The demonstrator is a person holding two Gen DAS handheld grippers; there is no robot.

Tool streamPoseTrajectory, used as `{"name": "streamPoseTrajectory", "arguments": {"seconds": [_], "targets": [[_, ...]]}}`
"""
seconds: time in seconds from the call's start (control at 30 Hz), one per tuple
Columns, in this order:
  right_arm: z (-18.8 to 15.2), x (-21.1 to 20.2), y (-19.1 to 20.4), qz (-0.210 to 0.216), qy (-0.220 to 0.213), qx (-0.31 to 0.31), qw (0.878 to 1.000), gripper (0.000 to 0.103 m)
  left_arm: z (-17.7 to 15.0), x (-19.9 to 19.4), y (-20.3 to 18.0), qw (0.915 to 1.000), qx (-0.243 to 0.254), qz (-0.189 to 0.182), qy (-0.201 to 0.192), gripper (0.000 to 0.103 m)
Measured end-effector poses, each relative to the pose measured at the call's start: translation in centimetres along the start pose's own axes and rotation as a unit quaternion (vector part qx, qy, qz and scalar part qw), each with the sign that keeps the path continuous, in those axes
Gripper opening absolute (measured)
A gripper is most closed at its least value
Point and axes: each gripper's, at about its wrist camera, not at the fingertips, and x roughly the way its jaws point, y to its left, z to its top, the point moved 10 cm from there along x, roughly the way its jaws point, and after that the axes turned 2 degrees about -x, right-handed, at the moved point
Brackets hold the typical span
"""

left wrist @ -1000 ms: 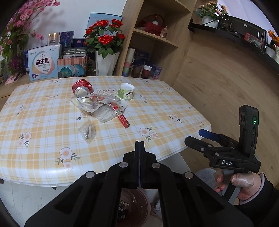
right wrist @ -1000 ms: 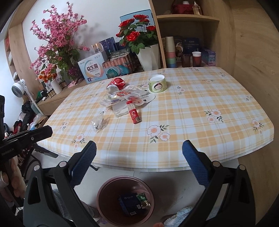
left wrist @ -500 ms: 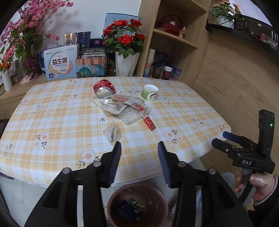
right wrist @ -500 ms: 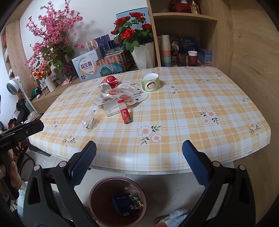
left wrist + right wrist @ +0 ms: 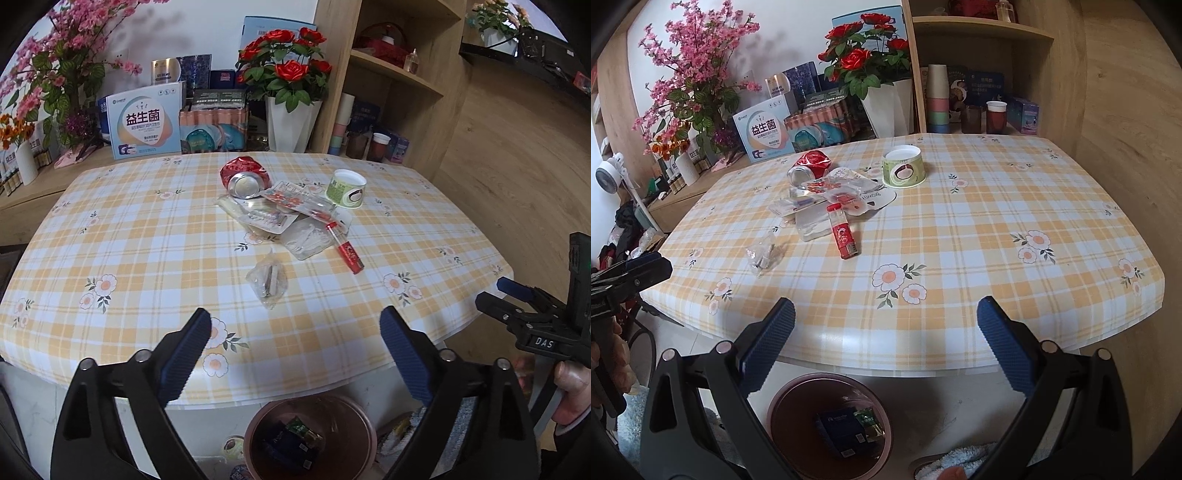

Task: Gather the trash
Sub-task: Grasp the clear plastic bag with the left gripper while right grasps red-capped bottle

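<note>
Left wrist view: nearest to us, the left gripper [image 5: 295, 354] had its jaws opening, already wide, with nothing between them. Below it on the floor stood the brown bin [image 5: 255, 432], holding a few wrappers. The right gripper [image 5: 884, 343] likewise stood wide apart and empty, above the near edge of the table [image 5: 997, 295].

On the checked cloth, the nearest piece of trash was the small clear bag [image 5: 267, 282], lying apart from the rest. We judged it light, soft and slippery; a pinch on its crumpled upper fold would serve best.

Just beyond it to the right lay the red lighter [image 5: 347, 253], stiff and narrow; we would take it across its short width.

Farther on sat a heap of clear plastic wrappers [image 5: 280, 214], overlapping one another. These we judged thin and springy, likely to slide, so a free edge should be taken.

At the far side lay the crushed red can [image 5: 243, 177], light but rigid with dented walls, and to its right the green paper cup [image 5: 346, 188], upright, light and easily crushed; we would grip its rim wall gently.
</note>
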Motion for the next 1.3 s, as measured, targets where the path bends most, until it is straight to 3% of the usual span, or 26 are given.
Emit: {"name": "streamPoseTrajectory", "arguments": {"seconds": [0.3, 0.5, 0.57, 0.73, 0.93, 1.13, 1.2, 1.27, 1.3], "targets": [[1.1, 2.9, -0.2, 0.012, 0.012, 0.006, 1.0, 0.097, 0.3, 5.2, 1.5, 0.9992, 0.008, 0.017, 0.035, 0.094], [2.3, 5.3, -1.0, -0.011, 0.024, -0.007, 1.0, 0.097, 0.7, 9.3, 1.6, 0.9981, 0.021, 0.011, 0.057, 0.094], [2.5, 6.4, -1.0, 0.004, 0.034, -0.002, 0.999, 0.097, 0.7, 10.6, 1.7, 0.9976, 0.023, 0.01, 0.065, 0.094], [3.2, 8.6, -1.5, -0.025, 0.051, -0.024, 0.998, 0.097, 0.6, 13.9, 1.8, 0.9957, 0.031, 0.008, 0.087, 0.094], [3.8, 10.6, -1.5, -0.011, 0.063, -0.029, 0.998, 0.097, 0.5, 16.5, 2.6, 0.9947, 0.014, 0.016, 0.101, 0.093], [4.6, 12.1, -0.5, 0.008, 0.066, -0.045, 0.997, 0.097, 0.2, 17.4, 2.8, 0.9937, 0.026, 0.022, 0.107, 0.079], [4.8, 12.6, 0.0, 0.013, 0.068, -0.052, 0.996, 0.096, 0.4, 17.3, 3.0, 0.9937, 0.029, 0.027, 0.105, 0.065], [5.1, 13.3, 0.7, 0.022, 0.069, -0.062, 0.995, 0.095, 0.6, 17.2, 3.4, 0.9937, 0.027, 0.027, 0.105, 0.038], [5.2, 13.6, 1.0, 0.028, 0.071, -0.067, 0.995, 0.092, 0.6, 17.1, 3.5, 0.9937, 0.02, 0.023, 0.108, 0.038]]}}
